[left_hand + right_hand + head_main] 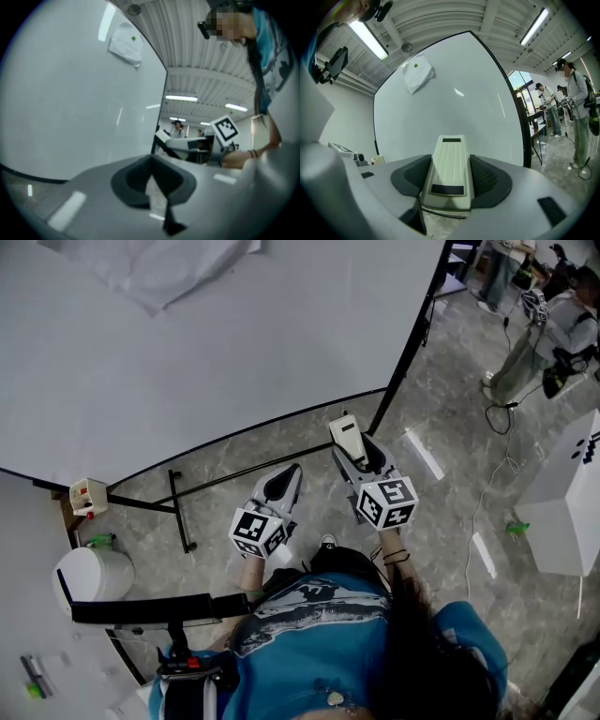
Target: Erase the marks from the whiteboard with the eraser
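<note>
Teal shirt (309, 634) at 6 o'clock. Right gripper (361, 457) clamps eraser (449, 164) by its tail, pointing 12 o'clock at whiteboard (187, 362), not touching it. Left gripper (152, 180) closed, empty. Risk: long overhang, so wiping pressure may lever eraser out of the jaws.

We see grey marbled floor (441, 381); on it stand black legs (178, 512) of whiteboard (234, 334), a white cabinet (567, 502) at right w/ small green item (518, 528) just beside
</note>
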